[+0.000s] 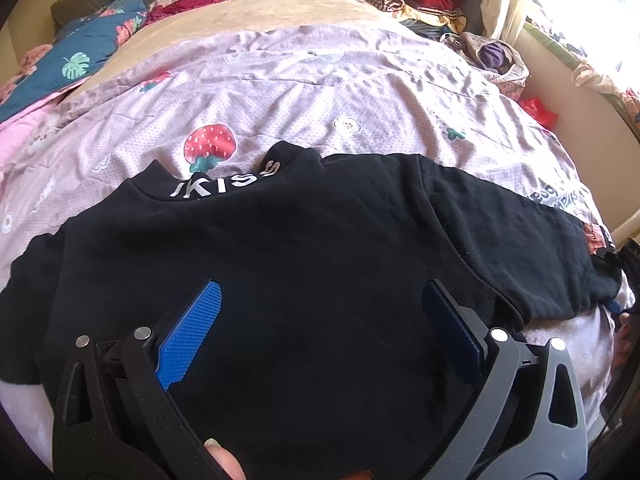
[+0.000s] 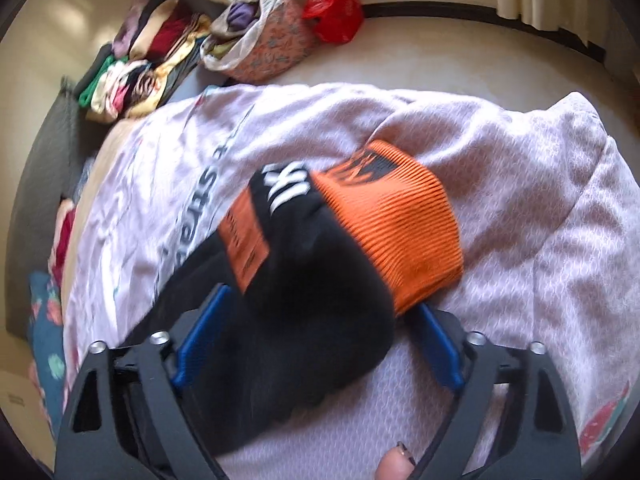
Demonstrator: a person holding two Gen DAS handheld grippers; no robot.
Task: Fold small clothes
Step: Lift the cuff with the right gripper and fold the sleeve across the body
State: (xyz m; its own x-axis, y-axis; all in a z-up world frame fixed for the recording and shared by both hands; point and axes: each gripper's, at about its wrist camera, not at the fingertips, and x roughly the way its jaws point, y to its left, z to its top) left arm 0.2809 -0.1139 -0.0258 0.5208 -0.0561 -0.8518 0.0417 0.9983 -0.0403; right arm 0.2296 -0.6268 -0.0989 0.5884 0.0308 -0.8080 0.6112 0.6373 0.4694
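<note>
While the black sweatshirt [image 1: 304,248] lies spread on the pink quilt [image 1: 280,92], the left gripper [image 1: 320,312] hovers over it, released. The right gripper [image 2: 320,316] straddles its orange cuff [image 2: 396,228], fingers apart.

Left gripper [image 1: 320,304]: black plastic arms, triangular cutouts, silver round pins at pivots; blue textured pads [image 1: 192,332] on fingers; thumb tip [image 1: 224,460], pale nail, at near edge. Right gripper [image 2: 320,340]: same black frame, silver pins, blue pads [image 2: 200,340]; fingertip [image 2: 396,464] with chipped dark nail polish.
</note>
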